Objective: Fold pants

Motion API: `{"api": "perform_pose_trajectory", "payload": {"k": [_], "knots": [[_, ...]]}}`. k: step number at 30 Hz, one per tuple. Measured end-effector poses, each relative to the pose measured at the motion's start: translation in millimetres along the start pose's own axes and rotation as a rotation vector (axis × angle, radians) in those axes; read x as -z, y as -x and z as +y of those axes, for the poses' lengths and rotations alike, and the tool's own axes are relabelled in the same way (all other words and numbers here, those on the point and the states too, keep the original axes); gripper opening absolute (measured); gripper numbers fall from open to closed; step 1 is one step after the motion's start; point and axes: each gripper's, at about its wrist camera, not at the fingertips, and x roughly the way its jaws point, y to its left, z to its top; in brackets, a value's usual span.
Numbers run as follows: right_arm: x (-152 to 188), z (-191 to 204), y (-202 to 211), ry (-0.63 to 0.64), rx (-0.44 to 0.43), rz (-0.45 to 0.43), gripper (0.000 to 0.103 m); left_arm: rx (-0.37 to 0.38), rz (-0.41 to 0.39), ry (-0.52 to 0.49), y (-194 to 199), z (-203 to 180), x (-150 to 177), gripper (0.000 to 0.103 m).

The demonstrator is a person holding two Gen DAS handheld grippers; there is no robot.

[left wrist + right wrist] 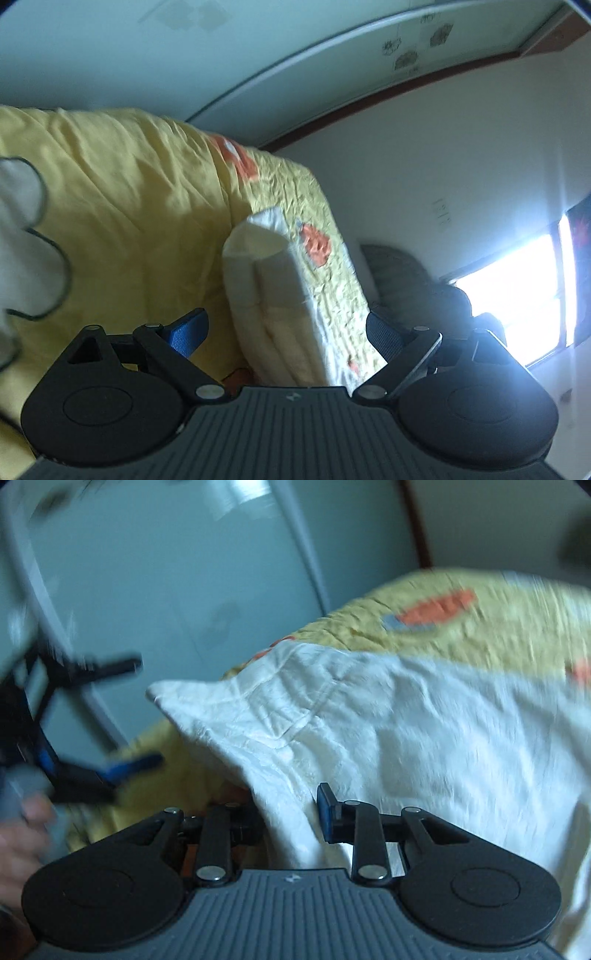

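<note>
The cream-white pants (406, 731) lie spread on a yellow quilt (480, 635), waistband corner lifted toward the left. My right gripper (291, 812) is shut on a fold of the pants; the blue right pad (327, 808) presses the cloth and the other finger is hidden under it. In the left wrist view a bunched length of the pants (266, 288) runs up from between the fingers of my left gripper (286, 332). Its jaws stand wide apart and do not touch the cloth. The right wrist view shows that left gripper (129, 712) blurred at far left, open.
The quilt (129, 192) has orange patches and covers a bed. Pale sliding wardrobe doors (166, 590) stand behind it. A white cloth with a dark scalloped edge (22, 240) fills the left border. A bright window (517, 295) is at right. A hand (22, 830) grips the left tool.
</note>
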Motion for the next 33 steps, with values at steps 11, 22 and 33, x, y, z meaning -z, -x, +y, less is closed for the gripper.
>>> {"api": "perform_pose_trajectory", "payload": {"k": [11,22,33], "knots": [[10.9,8.8,3.8,0.078,0.005,-0.007,0.038,-0.227,0.02,-0.078,-51.2,-5.8,-3.7,0.037],[6.7,-70.3,122.9,-0.25,-0.135,-0.204,0.064,-0.319,-0.118,-0.641,-46.3,-94.4,39.3,0.015],[52.3,-197.9,184.6,-0.77,-0.234,-0.336,0.08,-0.03,0.108,-1.099,-75.8,-172.0,204.3,0.015]]}}
